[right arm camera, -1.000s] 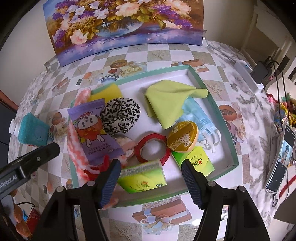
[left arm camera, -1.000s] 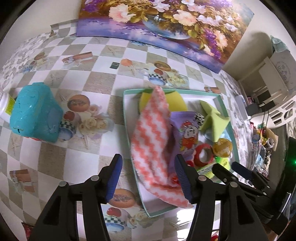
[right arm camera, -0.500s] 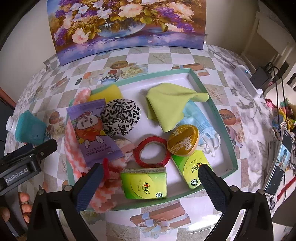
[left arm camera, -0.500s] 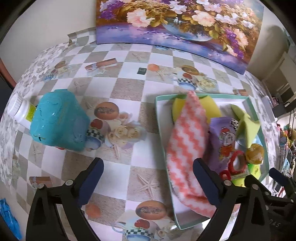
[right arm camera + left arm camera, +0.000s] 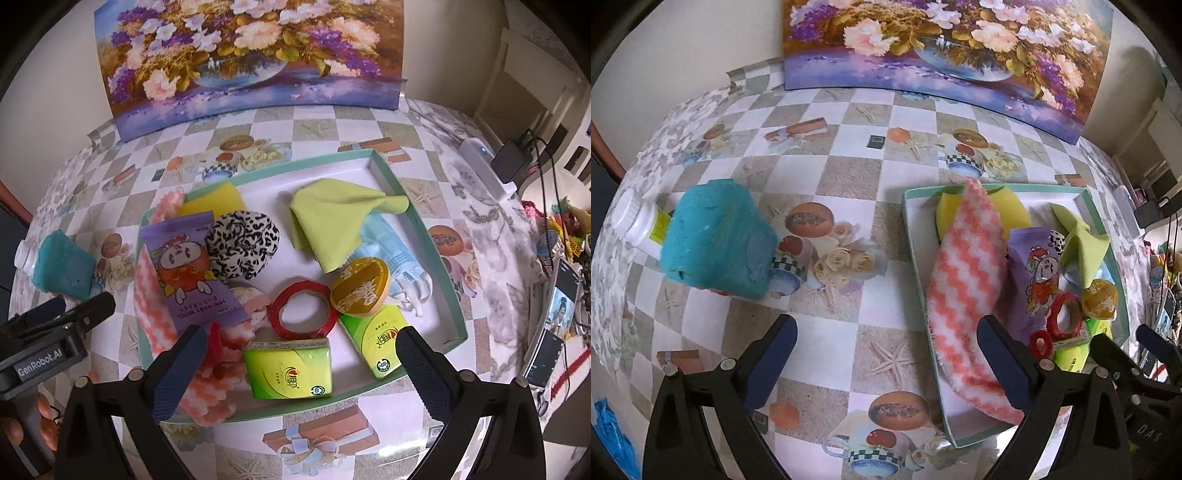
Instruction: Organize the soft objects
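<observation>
Left gripper (image 5: 886,354) fingers spread wide, nothing between them; they hang over bare checkered tablecloth (image 5: 849,177) just off the left wall of the teal-rimmed tray (image 5: 910,236). Right finger pad (image 5: 1004,365) overlaps the near-left corner of the tray in view; contact cannot be told.

Right gripper (image 5: 295,365) fingers also spread wide and empty, straddling the tray's near wall (image 5: 369,386). Green tissue pack (image 5: 290,369) lies flat in the gap between them, inside that wall.

Landmark is the tray. Contents:
- Pink-and-white zigzag cloth (image 5: 964,280) runs along the left wall, its near end bunched at the near-left corner and spilling over the rim (image 5: 207,391).
- Purple baby-wipes pack (image 5: 188,273) lies on the cloth, left side.
- Leopard-print scrunchie (image 5: 242,245) touches the wipes pack's right edge.
- Yellow sponge (image 5: 212,201) at the far-left corner.
- Lime cloth (image 5: 332,218) far-right, one corner near the right wall.
- Blue face mask (image 5: 395,254) under the lime cloth.
- Red tape ring (image 5: 303,310) centre-near.
- Round gold tin (image 5: 360,288) just right of the ring.
- Second green tissue pack (image 5: 376,339) angled at the near-right.

Left of the tray, well apart: teal sponge block (image 5: 716,238) against a white-capped bottle (image 5: 631,218). Open tablecloth between them and beyond the tray's far wall, up to the flower painting (image 5: 942,48).
</observation>
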The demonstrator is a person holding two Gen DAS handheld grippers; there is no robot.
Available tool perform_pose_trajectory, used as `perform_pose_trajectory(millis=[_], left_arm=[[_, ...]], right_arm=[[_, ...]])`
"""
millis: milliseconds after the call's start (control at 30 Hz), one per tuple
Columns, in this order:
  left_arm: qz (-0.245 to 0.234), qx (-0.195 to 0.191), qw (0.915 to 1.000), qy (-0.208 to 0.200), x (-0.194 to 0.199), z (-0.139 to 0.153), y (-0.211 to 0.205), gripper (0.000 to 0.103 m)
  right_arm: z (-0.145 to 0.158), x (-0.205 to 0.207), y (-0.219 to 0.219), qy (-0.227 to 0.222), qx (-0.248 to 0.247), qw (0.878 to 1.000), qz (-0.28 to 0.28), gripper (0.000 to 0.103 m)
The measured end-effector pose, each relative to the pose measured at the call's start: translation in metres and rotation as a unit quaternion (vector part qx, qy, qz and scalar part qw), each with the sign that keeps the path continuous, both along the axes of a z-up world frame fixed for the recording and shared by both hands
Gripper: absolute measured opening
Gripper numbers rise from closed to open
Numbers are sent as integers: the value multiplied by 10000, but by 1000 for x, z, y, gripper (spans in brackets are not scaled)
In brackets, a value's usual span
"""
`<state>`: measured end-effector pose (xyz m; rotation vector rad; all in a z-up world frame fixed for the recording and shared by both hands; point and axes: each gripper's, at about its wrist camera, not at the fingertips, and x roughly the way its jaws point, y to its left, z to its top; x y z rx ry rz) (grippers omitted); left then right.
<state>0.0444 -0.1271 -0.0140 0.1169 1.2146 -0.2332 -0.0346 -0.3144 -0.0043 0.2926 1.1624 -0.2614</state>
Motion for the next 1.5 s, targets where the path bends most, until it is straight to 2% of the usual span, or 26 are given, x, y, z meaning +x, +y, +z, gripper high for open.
perform_pose_trajectory(millis=[133,300,433,1033,1500], left_arm=[[118,270,9991,-313,-6,12,8,98],[228,118,9992,-317,-13,20,24,98],[299,216,9982,-472,-22,27,34,98],[-7,480,9954,-835,-72,38,53,98],[-17,436,9962,-753,-84,37,64,98]], right_arm=[[10,-4,3,-140,-79,9999,-60,103],[17,-13,12,-240,-151,9996,-54,103],[21,-21,20,-275,-195,9994,-55,103],[28,-53,48,-380,-252,9990,11,103],[34,-65,56,-467,-388,9982,23,103]])
